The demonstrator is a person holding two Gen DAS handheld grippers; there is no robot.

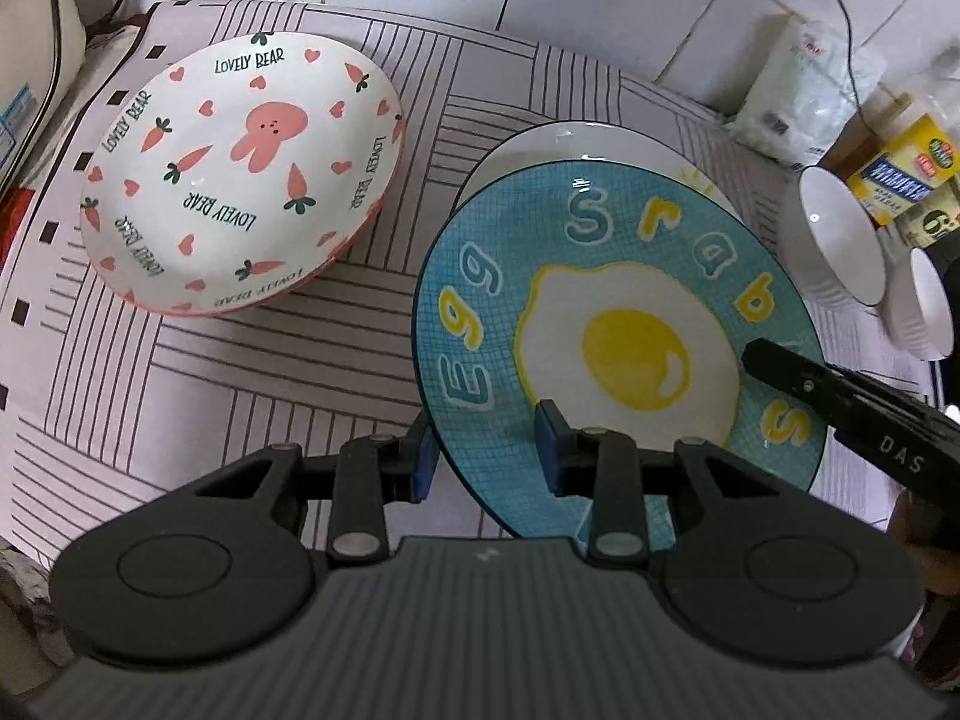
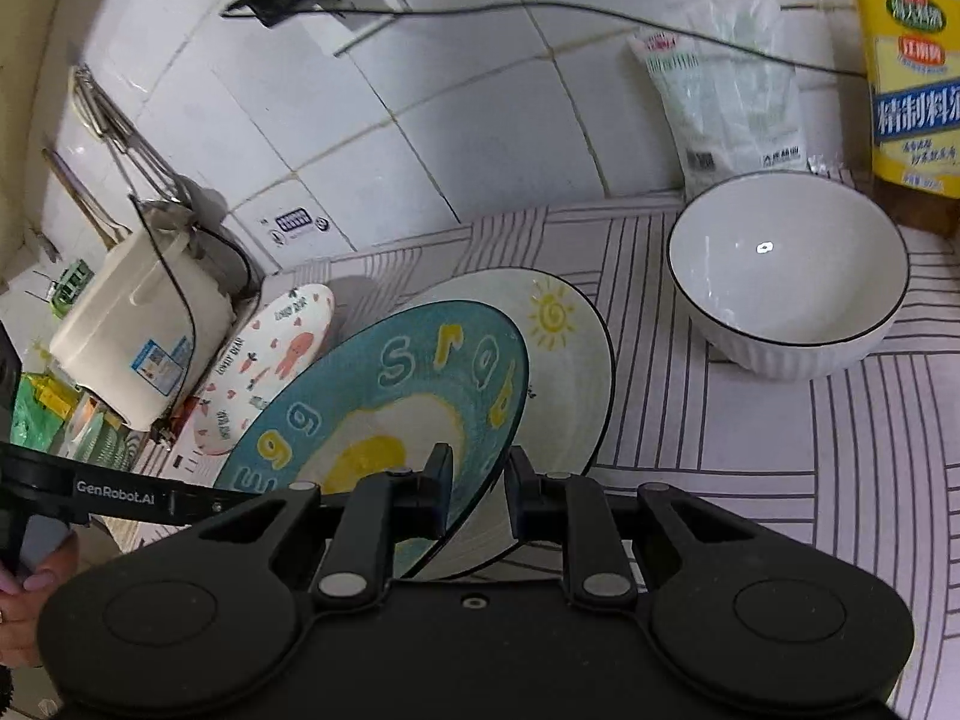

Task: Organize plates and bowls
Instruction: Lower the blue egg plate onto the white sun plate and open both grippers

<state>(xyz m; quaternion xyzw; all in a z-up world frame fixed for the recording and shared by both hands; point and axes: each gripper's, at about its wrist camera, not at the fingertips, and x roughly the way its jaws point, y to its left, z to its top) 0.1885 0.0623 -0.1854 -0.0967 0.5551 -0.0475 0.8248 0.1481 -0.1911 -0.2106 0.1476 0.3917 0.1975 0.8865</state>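
A blue fried-egg plate [image 1: 600, 312] is tilted above a white plate with a sun drawing [image 2: 564, 348]. My left gripper [image 1: 486, 450] straddles its near rim with the jaws apart. My right gripper [image 2: 477, 480] straddles the plate's [image 2: 384, 396] opposite rim, jaws close around it; whether the pads touch I cannot tell. A white rabbit-and-carrot plate [image 1: 240, 174] lies at the left on the striped cloth. A white ribbed bowl [image 2: 786, 270] stands to the right; the left wrist view shows two such bowls [image 1: 840, 240] side by side.
The striped cloth [image 1: 240, 372] covers the counter. A tiled wall [image 2: 420, 90] rises behind. A white kettle [image 2: 144, 330], a plastic bag [image 2: 726, 90] and a yellow-labelled bottle [image 2: 912, 72] stand along the back. A black cable [image 2: 540, 6] hangs across the wall.
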